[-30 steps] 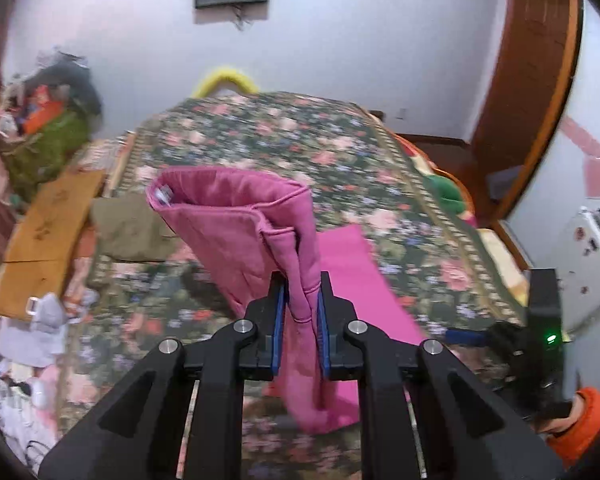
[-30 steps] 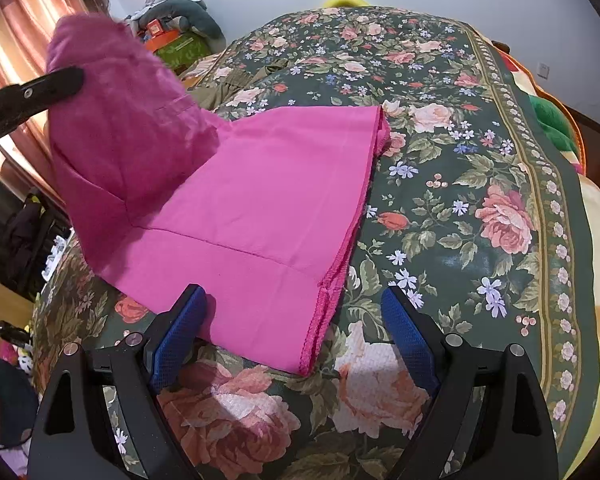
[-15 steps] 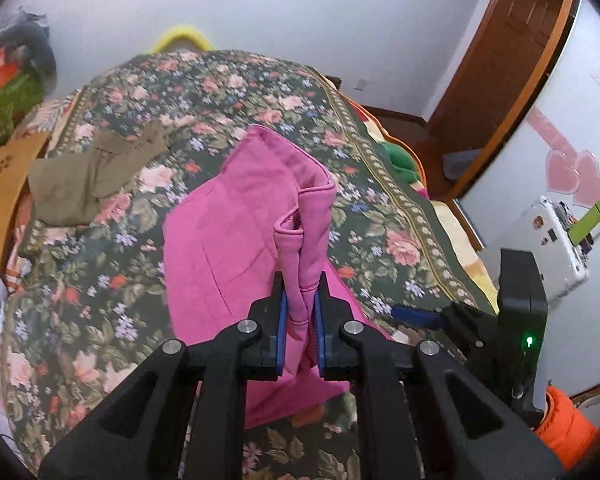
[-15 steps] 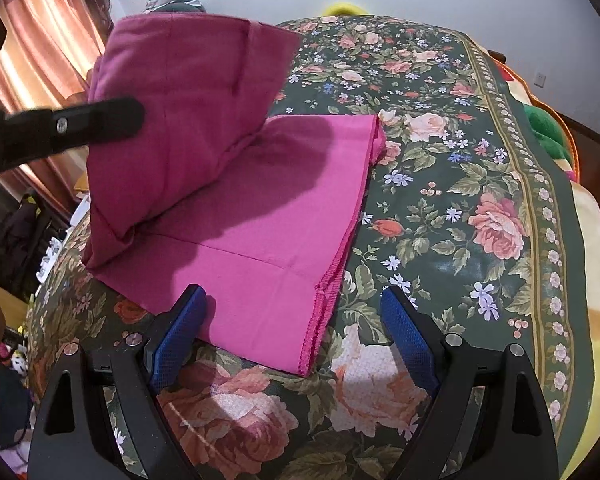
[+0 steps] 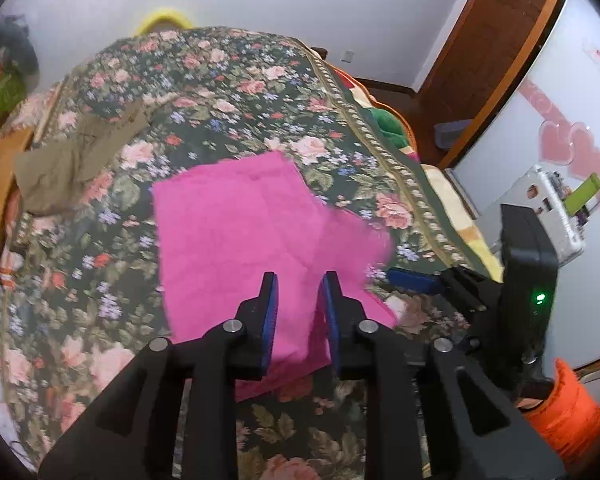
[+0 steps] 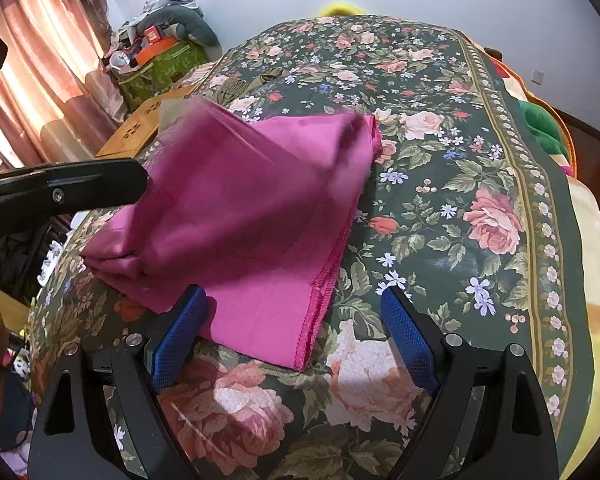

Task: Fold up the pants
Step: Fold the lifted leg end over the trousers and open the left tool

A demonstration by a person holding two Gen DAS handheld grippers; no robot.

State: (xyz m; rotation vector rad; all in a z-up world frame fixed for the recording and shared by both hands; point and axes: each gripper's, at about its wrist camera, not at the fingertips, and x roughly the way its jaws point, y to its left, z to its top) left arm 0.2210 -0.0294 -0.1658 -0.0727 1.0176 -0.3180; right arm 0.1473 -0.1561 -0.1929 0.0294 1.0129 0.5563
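- One pair of bright pink fabric pants [image 5: 236, 232] lies on a bed covered by a dark green bedspread printed with pink roses [image 6: 480, 184]. The pants sit near the foot end, close to both cameras, so each tool can reach them.
- The pants are already doubled over. An upper layer covers a lower one, and the stacked hems [image 6: 328, 280] line up along one edge.
- In the right wrist view the upper layer looks blurred and slightly raised, so it may not have settled flat.
- The left gripper [image 5: 298, 300] is parted by a narrow gap and holds nothing. It hovers just above the pants.
- The right gripper [image 6: 292, 332] is spread wide and empty, at the near edge of the pants, probably ready to steady or pinch them.
- One olive-brown garment [image 5: 76, 156] lies apart, farther up the bed.
- Counts: two grippers, one pink pair, one brown garment.
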